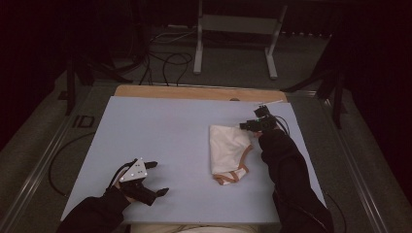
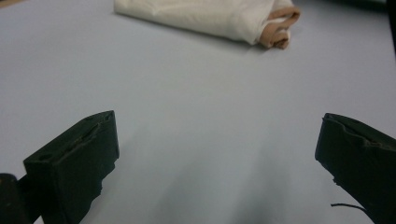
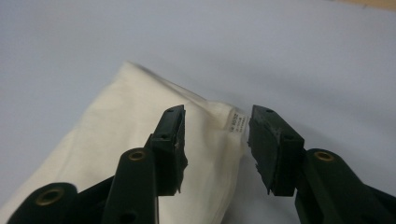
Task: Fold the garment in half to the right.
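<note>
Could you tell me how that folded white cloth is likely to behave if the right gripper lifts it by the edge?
The cloth looks soft and thin, so it would probably droop and unfold rather than hold its shape. It seems light, lying flat on the table. The right gripper, jaws apart around the edge with the label, may catch only one layer.

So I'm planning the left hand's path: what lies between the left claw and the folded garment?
Nothing: bare blue-grey mat runs from the open left claw to the folded white garment, as the high view and left gripper view show.
</note>
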`<state>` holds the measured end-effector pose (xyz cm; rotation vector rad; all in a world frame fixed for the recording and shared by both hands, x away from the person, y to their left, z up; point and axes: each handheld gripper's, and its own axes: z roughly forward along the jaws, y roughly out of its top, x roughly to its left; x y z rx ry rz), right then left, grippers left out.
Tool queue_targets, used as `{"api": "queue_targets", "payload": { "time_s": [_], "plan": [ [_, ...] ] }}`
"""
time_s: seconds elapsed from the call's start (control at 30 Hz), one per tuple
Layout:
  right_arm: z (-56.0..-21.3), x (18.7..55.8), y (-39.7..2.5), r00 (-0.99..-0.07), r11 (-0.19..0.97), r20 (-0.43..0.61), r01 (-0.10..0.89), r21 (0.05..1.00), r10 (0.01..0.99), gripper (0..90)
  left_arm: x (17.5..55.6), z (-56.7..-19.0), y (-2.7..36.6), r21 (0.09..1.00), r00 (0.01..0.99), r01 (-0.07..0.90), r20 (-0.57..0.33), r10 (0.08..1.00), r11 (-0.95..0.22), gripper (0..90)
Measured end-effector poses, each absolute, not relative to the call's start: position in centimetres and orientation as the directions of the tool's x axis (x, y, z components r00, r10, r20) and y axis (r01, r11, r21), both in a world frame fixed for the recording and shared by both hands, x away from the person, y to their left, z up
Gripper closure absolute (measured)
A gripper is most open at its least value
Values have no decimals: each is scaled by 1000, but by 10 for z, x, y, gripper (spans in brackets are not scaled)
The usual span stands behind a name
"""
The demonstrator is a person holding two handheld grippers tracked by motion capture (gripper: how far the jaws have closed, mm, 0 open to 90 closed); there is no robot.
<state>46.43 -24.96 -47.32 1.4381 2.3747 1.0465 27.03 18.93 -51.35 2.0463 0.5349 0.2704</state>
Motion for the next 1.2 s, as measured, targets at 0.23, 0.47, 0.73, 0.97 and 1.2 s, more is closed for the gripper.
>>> {"api": "queue_targets", "payload": {
  "time_s": [0.23, 0.47, 0.73, 0.97, 1.2],
  "plan": [
    [-497, 475, -246, -490, 289, 227, 764, 577, 842, 685, 269, -509, 191, 877, 880, 254, -34, 473, -408, 7],
    [-496, 471, -243, -525, 353, 132, 716, 602, 841, 898, 270, -510, 191, 878, 877, 258, -38, 478, -403, 7],
    [-478, 466, -241, -524, 363, 43, 644, 673, 850, 900, 270, -509, 193, 883, 873, 257, -38, 485, -394, 7],
    [-472, 469, -242, -493, 325, 29, 616, 718, 869, 900, 270, -508, 194, 887, 870, 254, -36, 493, -385, 7],
    [-492, 476, -244, -476, 310, 58, 655, 690, 878, 894, 270, -508, 195, 890, 868, 249, -29, 496, -383, 7]
  ]
}}
